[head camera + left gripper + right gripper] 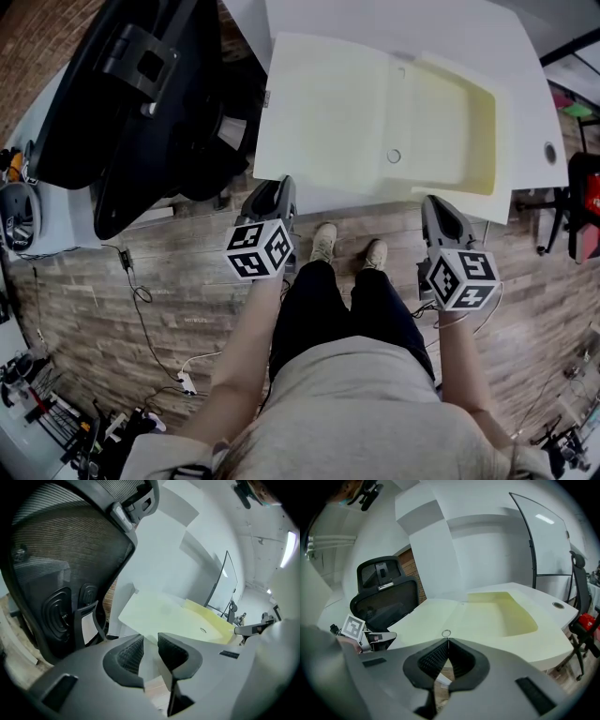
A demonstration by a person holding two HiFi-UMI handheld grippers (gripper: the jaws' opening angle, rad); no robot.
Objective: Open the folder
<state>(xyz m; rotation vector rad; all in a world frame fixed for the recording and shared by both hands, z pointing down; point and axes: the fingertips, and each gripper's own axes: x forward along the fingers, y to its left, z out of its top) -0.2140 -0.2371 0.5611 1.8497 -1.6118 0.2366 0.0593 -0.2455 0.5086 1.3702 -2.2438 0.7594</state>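
Folder (328, 112): pale yellow, lying opened flat on the white table (375, 23) directly ahead of both grippers, with a lighter flap ahead of the left gripper and a deeper yellow half ahead of the right; its near edge overhangs the table's edge just beyond the jaw tips. Office chair (122, 103): black, mesh-backed, to the left of the left gripper; it fills the left half of the left gripper view, while the right gripper view shows it whole and farther off. Glass panel (548, 541): upright beyond the table, seen in the two gripper views only. Red chair (591, 202): well to the right of the right gripper. Left gripper (272, 187): its own view shows the jaws apart with nothing pressed between the pads and the folder's near corner just ahead of them. Right gripper (439, 208): its own view shows the jaw tips together with nothing held, just short of the folder's edge. Marker cubes (260, 249): one on each gripper, both visible from the head view; the right gripper view catches only the left one. Shoes (323, 242): a pair on the wood-pattern floor between the grippers, head view only. Metal ring (394, 156): small, on the folder's middle fold, straight ahead of the right gripper's tips.
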